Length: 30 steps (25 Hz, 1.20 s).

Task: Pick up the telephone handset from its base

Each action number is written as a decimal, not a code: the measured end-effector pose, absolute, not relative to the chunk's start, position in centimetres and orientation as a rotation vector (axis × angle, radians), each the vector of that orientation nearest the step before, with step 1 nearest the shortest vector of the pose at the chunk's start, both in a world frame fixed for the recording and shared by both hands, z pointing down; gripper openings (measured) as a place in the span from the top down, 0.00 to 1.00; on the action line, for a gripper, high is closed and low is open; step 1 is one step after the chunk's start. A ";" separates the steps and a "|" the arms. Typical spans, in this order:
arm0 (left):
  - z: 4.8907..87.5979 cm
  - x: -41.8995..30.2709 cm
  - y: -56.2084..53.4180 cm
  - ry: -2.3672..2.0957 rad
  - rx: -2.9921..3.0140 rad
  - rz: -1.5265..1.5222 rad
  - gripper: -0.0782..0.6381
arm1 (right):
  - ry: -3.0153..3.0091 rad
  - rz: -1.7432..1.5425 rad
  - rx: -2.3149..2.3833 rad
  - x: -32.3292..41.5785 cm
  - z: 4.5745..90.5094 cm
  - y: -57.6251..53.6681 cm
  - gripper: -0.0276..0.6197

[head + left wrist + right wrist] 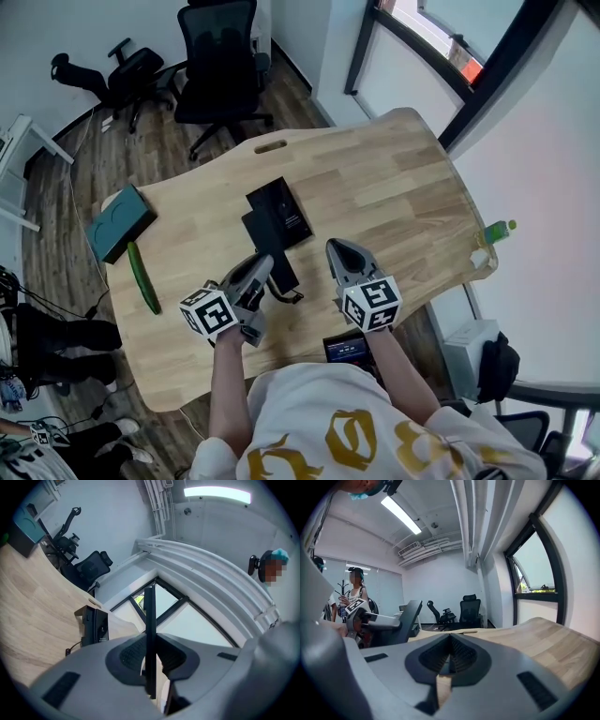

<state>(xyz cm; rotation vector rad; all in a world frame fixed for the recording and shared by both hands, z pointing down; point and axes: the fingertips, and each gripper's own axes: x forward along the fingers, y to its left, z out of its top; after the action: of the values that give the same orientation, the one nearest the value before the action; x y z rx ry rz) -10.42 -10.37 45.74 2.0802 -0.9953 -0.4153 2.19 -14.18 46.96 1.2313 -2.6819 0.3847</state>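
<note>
**Near edge, left.** Left tongs (pixel 263 267), closed on the telephone handset (pixel 267 239). In the left gripper view the handset (pixel 150 620) stands as a thin black bar clamped edge-on between the pads. The task's thing is therefore in this grip and not on its cradle.

**Near edge, right.** Right tongs (pixel 335 249), just beside the left pair. Its jaws are together with nothing between them (pixel 450 656), and only bare worktop (pixel 562 644) lies ahead.

**Key relation.** The handset's long axis runs across the line the left tongs point along, from far-left to near-right in the head view. It is gripped toward its near-right end. We judge it to be held off the worktop, just on the near side of the base. The left hand is the one engaged. The right one carries nothing and only flanks it.

**Trailing item.** A dark cord (pixel 289 297) loops on the worktop (pixel 394 187) by the handset's near end. We judge it the one limit on any further lift.

**Middle.** The telephone base (pixel 281 211), black, sits flat just beyond the handset. It also shows in the left gripper view (pixel 96 625).

**Far left.** A cucumber (pixel 143 277) and a teal box (pixel 120 223), well apart from the work.
</note>
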 end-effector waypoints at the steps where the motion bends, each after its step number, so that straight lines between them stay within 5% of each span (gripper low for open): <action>1: 45.5 -10.5 -10.1 -0.992 2.085 -0.425 0.79 | -2.680 0.372 1.237 2.2 46.8 -14.0 0.95; 30: 42.2 -10.8 -6.4 -0.898 2.118 -0.547 0.79 | -2.665 0.224 1.319 2.7 44.3 -11.1 0.95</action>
<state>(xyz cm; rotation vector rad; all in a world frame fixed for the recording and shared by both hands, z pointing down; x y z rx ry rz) -10.78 -6.36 42.17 2.1180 -0.8976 -0.5471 2.69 -11.07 44.30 1.3193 -2.6647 0.2240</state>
